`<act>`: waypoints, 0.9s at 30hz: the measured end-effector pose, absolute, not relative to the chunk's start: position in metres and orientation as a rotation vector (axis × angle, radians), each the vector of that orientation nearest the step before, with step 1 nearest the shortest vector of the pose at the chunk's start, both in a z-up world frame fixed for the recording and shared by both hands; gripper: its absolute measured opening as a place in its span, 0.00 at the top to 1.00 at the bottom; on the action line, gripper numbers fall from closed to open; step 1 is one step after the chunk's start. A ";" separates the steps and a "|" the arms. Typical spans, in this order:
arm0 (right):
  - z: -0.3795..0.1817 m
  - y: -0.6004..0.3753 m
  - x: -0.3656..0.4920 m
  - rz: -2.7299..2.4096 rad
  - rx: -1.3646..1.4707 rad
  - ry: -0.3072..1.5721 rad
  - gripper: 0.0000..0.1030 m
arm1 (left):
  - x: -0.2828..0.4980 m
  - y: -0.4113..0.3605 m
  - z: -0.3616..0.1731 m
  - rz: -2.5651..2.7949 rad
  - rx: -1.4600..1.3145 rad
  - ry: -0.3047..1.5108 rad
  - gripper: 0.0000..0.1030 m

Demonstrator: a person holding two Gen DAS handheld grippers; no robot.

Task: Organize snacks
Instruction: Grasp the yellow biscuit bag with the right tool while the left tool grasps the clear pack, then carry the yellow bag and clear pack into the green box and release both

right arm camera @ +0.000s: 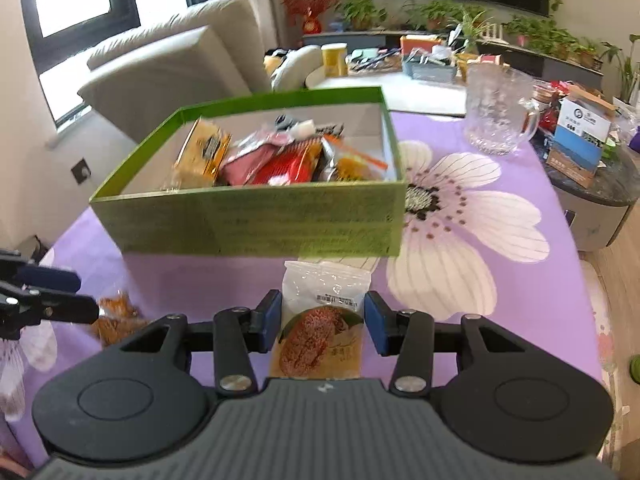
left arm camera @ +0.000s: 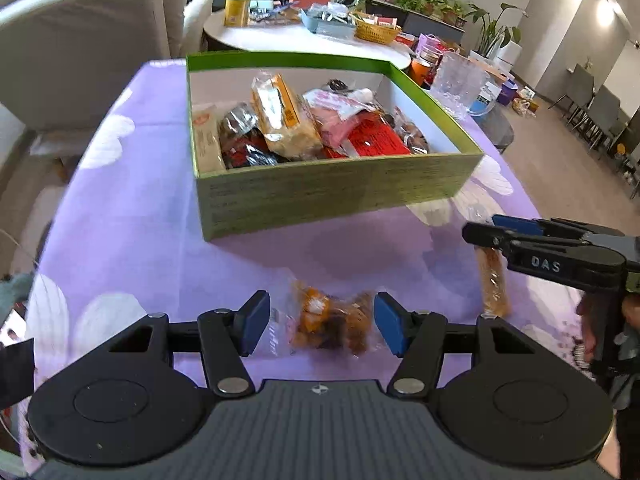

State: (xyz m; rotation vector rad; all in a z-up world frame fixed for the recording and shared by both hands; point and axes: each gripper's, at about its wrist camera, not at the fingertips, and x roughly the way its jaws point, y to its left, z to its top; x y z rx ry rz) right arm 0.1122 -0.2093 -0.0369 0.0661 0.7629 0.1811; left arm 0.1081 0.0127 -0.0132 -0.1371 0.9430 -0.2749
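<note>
A glass jug (right arm camera: 498, 110) stands on the purple cloth (right arm camera: 520, 280). Behind are a sofa (right arm camera: 168, 68), a round table (left arm camera: 304, 40), a basket (left arm camera: 376, 32) and plants (right arm camera: 540, 36).

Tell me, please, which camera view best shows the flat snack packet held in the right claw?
The right wrist view: the packet faces the camera between the pads, its printed front visible. The left wrist view shows it only edge-on, hanging blurred.

A green box (right arm camera: 256, 224) with white inside walls sits on a lilac tablecloth (right arm camera: 520, 300) printed with white flowers. The gripper (right arm camera: 323, 322) pads are blue.
</note>
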 end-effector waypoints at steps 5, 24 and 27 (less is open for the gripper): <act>-0.034 -0.216 0.110 0.176 0.094 0.742 0.45 | 0.111 0.002 -0.018 -0.274 -0.134 0.981 0.46; -0.029 -0.221 0.106 0.175 0.118 0.720 0.45 | 0.119 0.007 -0.044 -0.257 -0.078 0.932 0.58; -0.020 -0.222 0.107 0.175 0.121 0.695 0.45 | 0.113 0.010 -0.032 -0.258 -0.080 0.866 0.58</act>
